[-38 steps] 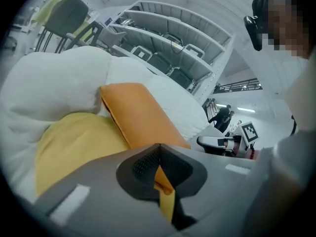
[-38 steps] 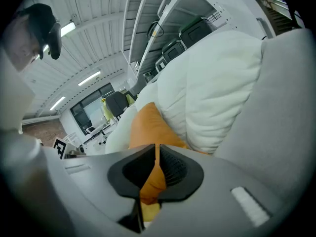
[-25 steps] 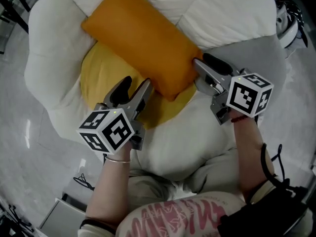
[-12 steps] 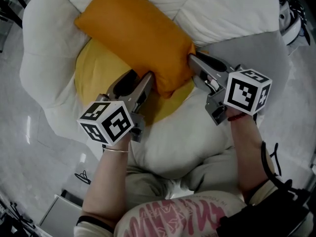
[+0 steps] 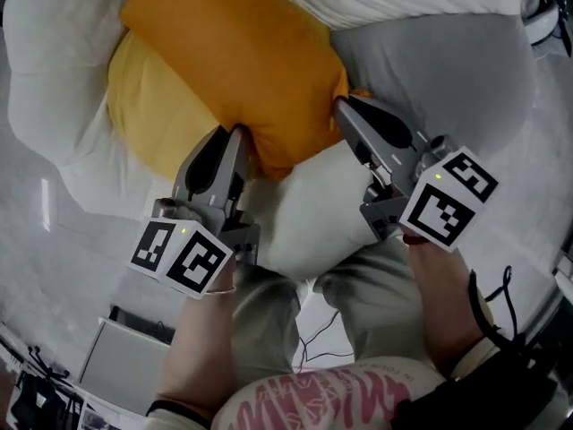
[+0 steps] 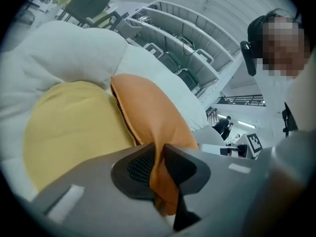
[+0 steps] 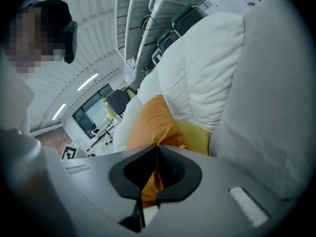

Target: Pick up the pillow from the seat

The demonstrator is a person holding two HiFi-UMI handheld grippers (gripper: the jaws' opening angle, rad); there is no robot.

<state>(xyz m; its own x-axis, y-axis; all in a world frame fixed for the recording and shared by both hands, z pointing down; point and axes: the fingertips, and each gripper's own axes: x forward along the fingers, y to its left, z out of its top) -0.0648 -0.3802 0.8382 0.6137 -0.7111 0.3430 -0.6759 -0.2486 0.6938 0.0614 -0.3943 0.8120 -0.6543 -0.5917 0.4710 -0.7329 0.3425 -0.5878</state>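
An orange pillow (image 5: 235, 61) lies tilted on a yellow seat cushion (image 5: 150, 106) of a white padded chair (image 5: 54, 70). My left gripper (image 5: 236, 136) is at the pillow's near left corner. Its jaws have just been closing and now pinch a fold of the orange pillow (image 6: 148, 115) fabric, with the left gripper (image 6: 159, 158) shut on it. My right gripper (image 5: 341, 106) is at the near right corner. Its jaws have also just been closing, and the right gripper (image 7: 157, 153) is clamped on the orange pillow (image 7: 150, 122) edge. The yellow cushion (image 6: 69, 127) lies beneath.
The chair's white quilted back (image 7: 212, 78) rises behind the pillow, and a grey padded part (image 5: 439, 70) sits at the right. The person's legs are below the grippers. A pale box (image 5: 125, 356) is on the floor at left. Metal shelving (image 6: 168, 43) stands in the background.
Both grippers have moved forward onto the pillow's near corners. Their jaws went from wide open to closed on the orange fabric.
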